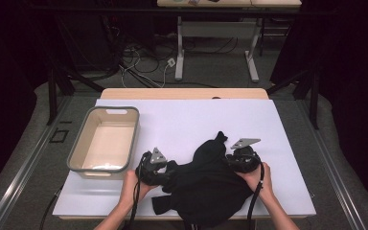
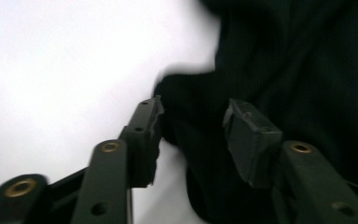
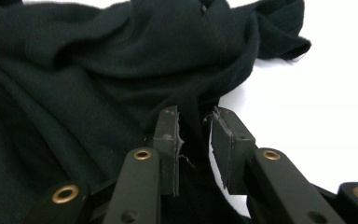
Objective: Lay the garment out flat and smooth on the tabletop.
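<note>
A black garment [image 1: 206, 177] lies crumpled on the white sheet [image 1: 182, 115] near the table's front edge. My left gripper [image 1: 166, 175] is at the garment's left edge. In the left gripper view its jaws stand apart [image 2: 193, 116] with a lump of the black cloth [image 2: 284, 60] lying loose between them. My right gripper [image 1: 231, 156] is at the garment's upper right side, below a sleeve end that points away from me. In the right gripper view [image 3: 195, 121] its pads are close together with a fold of the cloth [image 3: 98, 70] pinched between them.
A grey-rimmed beige bin [image 1: 79, 148] stands empty at the left of the sheet, just left of my left hand. The table's wooden far edge [image 1: 182, 93] shows beyond the sheet. Cables and table legs are on the floor behind.
</note>
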`<action>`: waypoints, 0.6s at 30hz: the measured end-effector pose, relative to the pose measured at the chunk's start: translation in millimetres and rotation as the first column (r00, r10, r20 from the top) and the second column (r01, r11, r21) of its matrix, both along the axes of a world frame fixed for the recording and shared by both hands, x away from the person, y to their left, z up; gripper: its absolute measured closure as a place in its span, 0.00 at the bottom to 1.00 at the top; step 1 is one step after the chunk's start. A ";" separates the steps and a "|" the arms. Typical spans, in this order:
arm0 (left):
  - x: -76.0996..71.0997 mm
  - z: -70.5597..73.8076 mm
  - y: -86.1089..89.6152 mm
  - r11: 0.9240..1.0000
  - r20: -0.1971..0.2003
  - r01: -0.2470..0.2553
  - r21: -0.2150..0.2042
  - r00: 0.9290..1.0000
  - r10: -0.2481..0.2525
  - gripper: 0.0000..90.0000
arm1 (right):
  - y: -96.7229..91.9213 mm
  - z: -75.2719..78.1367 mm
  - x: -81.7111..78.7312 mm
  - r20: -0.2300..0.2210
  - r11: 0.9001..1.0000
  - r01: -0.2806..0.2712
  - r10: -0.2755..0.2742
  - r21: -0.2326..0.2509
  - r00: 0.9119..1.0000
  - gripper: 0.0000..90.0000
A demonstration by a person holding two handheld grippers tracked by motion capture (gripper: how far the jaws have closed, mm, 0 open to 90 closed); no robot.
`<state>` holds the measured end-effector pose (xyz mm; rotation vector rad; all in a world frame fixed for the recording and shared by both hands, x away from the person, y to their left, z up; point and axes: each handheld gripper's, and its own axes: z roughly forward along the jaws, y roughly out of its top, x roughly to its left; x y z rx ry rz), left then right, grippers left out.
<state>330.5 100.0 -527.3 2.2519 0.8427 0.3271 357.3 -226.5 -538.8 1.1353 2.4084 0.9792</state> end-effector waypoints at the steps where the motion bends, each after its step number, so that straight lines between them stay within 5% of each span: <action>1: 3.0 2.4 -2.4 1.000 0.006 -0.001 -0.011 1.000 0.001 0.57 | 0.2 2.1 0.5 -0.002 1.000 0.007 -0.007 0.010 1.000 0.76; 3: 8.7 4.1 -8.4 1.000 0.008 -0.002 -0.019 1.000 0.002 0.55 | 1.3 4.7 2.7 0.003 0.999 0.025 -0.025 0.021 1.000 0.62; 6: 15.5 -2.8 -20.9 1.000 -0.006 0.000 -0.012 1.000 0.000 0.53 | 4.0 5.2 7.6 0.000 0.998 0.050 -0.050 0.030 0.999 0.59; 11: 28.9 -16.8 -38.7 0.999 -0.033 0.027 0.045 0.999 -0.025 0.53 | 12.8 1.1 14.8 -0.018 1.000 0.029 -0.029 0.012 0.999 0.77; 18: 37.1 -23.7 -36.2 0.997 -0.074 0.076 -0.017 0.994 -0.077 0.62 | 8.7 -5.5 12.1 -0.063 0.996 0.081 -0.083 -0.024 0.995 0.98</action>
